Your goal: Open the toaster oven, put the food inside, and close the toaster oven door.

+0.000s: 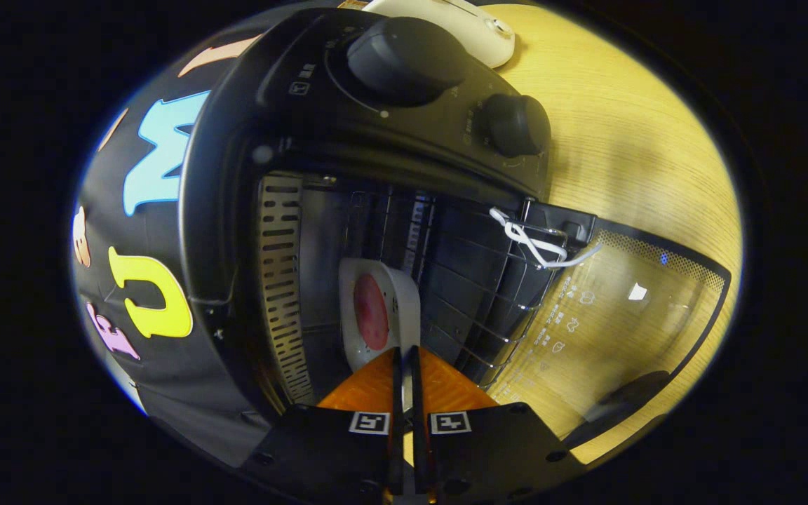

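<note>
Gripper view | white plate (384, 308) with red food (370, 311) lies on the rack inside the open toaster oven (236, 175) | gripper (405, 365) fingers nearly together, pinching the plate's near rim | we judge it rigid, slippery, breakable; hold by that rim.

Handheld gripper (405, 365) seen from its own camera: two flat, wedge-shaped fingers (369, 386) with a fine ribbed texture, tapering forward to narrow tips set close together with only a thin slit between. Behind them sits a broad black body carrying two small square black-and-white marker tags (369, 423), with dark screws (262, 459) toward its outer corners.
</note>
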{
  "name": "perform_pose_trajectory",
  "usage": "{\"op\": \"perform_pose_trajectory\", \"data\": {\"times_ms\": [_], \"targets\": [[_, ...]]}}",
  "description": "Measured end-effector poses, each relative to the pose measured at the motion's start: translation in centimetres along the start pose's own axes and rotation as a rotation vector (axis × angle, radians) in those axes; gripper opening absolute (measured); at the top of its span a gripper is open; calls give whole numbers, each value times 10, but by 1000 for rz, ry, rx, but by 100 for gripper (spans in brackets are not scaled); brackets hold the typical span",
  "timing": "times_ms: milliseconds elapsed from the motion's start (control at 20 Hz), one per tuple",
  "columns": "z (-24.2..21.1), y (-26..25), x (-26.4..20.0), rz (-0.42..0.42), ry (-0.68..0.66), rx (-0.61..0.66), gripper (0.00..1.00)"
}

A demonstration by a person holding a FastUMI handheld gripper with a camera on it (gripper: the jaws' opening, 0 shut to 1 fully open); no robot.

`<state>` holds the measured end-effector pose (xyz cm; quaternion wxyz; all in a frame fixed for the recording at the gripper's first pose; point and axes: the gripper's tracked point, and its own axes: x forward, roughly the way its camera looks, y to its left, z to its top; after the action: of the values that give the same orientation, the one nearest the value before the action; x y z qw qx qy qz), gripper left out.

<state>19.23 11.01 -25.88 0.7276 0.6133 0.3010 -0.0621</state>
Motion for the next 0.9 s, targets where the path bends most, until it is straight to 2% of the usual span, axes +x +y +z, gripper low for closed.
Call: {"op": "perform_pose_trajectory", "data": {"times_ms": [150,250,300,600,650,800,900], "targets": [[-2,4,-10,19,2,-35,11],[-3,8,-18,37,10,-57,29],[-4,9,-23,44,18,-68,34],[-10,-6,-49,25,43,-196,95],[-14,-11,-51,12,46,-224,98],[-18,-21,-61,-19,23,-337,98],[-30,-26,-69,-29,55,-425,98]]}}
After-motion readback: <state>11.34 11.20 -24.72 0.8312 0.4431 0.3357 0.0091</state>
